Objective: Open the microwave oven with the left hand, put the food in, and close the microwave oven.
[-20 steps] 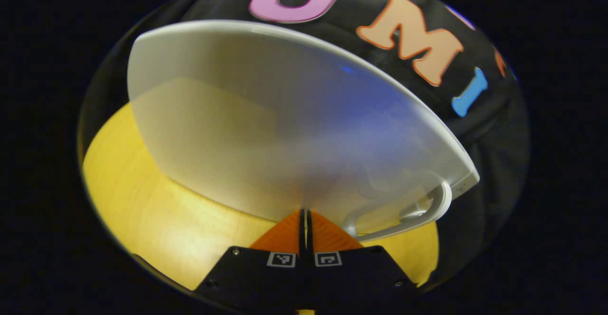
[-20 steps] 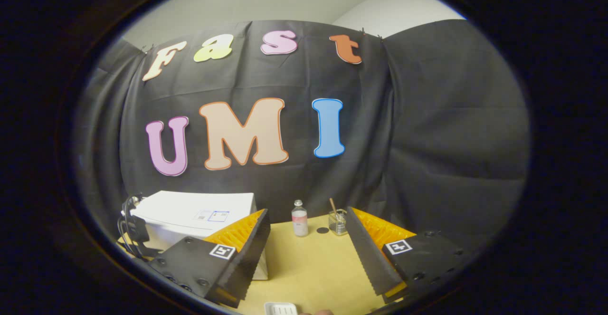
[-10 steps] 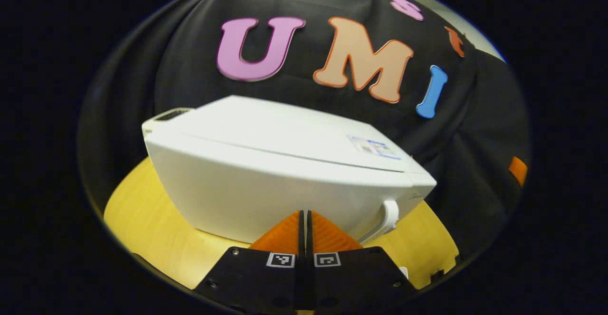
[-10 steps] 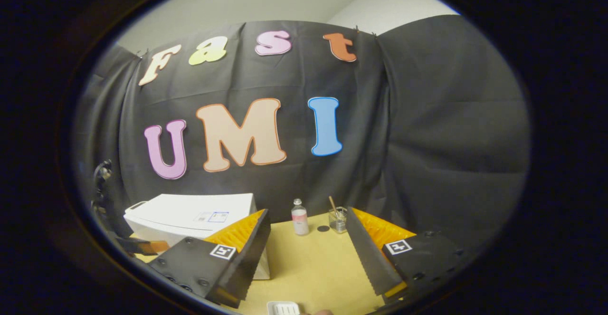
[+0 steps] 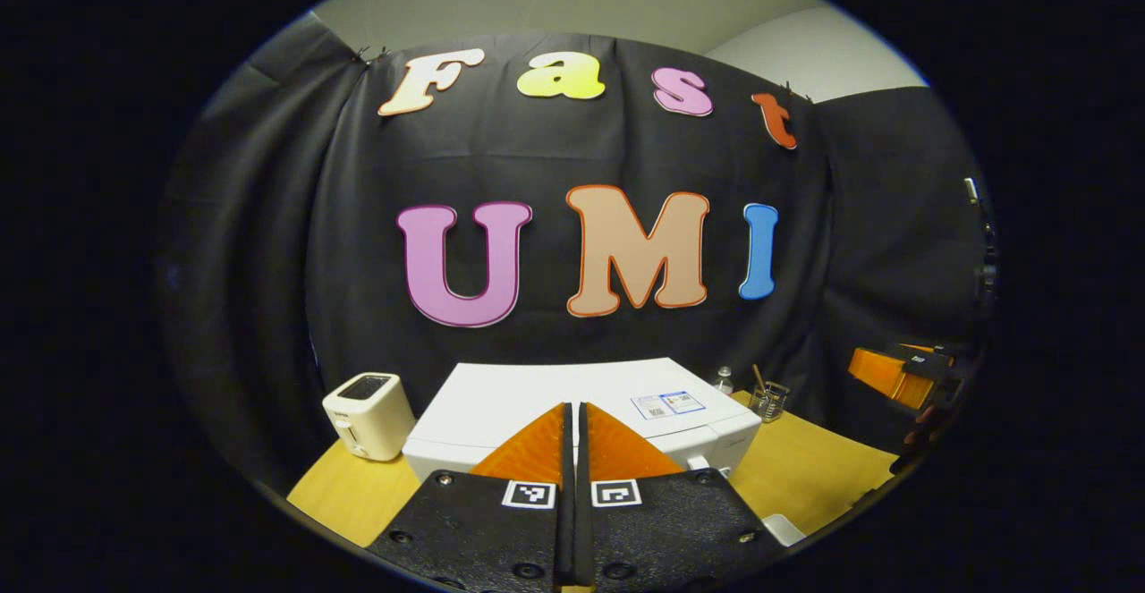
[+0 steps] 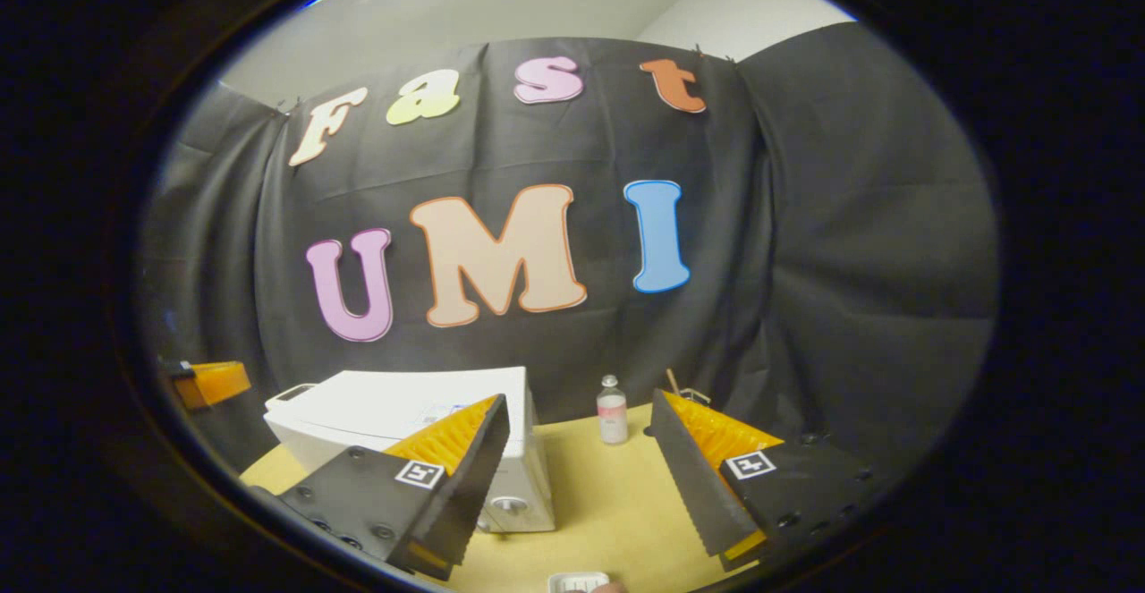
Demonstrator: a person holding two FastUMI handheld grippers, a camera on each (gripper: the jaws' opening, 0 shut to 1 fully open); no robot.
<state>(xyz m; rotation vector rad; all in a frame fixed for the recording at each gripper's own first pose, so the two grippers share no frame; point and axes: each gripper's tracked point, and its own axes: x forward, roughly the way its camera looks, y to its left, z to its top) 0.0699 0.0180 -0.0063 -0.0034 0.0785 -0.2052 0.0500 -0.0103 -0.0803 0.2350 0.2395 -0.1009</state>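
- Microwave oven [image 5: 572, 396] sits shut on the desk [image 6: 599, 504], door facing the person for reach.
- Left gripper [image 5: 573, 436]: jaws pressed together, empty.
- Right gripper [image 6: 580, 468]: jaws spread, ready to take food.

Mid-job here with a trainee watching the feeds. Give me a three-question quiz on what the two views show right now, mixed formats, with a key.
1. True or false: the left tool has its fingers spread wide apart.
2. Multiple choice: in the left gripper view, what stands on the table beside the microwave oven, on its left in the image? A) a kettle B) a toaster C) a blender
3. Fill in: in the right gripper view, the small bottle stands on the table between the microwave oven and the ____ finger of the right tool, as seen in the image.

Key: 1 false, the fingers are together; 2 B; 3 right-hand.
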